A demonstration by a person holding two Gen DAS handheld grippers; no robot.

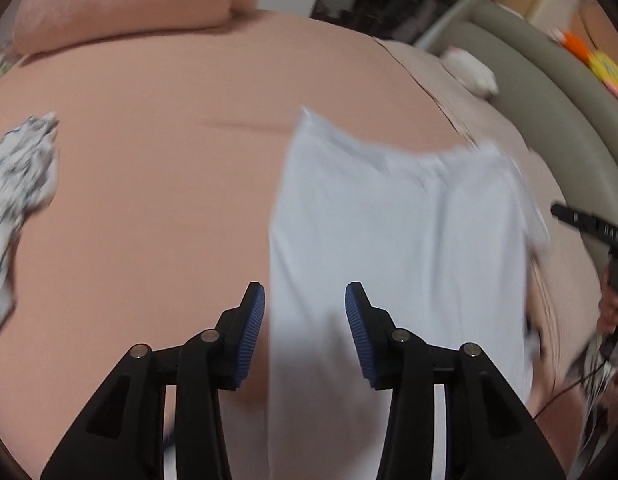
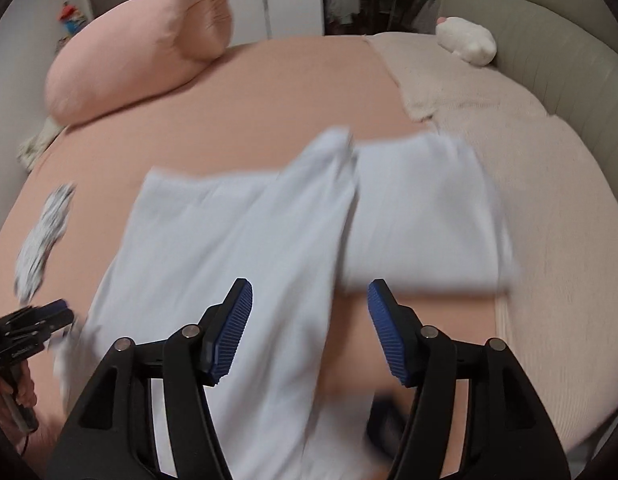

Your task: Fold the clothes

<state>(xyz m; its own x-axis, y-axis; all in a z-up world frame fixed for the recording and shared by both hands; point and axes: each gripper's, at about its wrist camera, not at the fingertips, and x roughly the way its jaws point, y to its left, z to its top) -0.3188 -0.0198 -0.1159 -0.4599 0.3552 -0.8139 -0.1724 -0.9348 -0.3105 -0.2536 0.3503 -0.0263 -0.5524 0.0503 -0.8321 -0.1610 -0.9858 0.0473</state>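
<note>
Left gripper [image 1: 305, 312] and right gripper [image 2: 310, 312] hover, jaws parted, empty, over half-folded white garment [image 2: 237, 240] on bed [image 1: 149, 180]; blurred frames suggest speed, loose fold may slip open.

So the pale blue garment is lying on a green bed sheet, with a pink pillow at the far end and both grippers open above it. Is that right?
Not quite: the bed sheet is salmon pink, not green, as the right wrist view shows. The rest holds: the pale blue garment lies on it, the pink pillow sits at the far end, and the left gripper and right gripper are both open above it.
</note>
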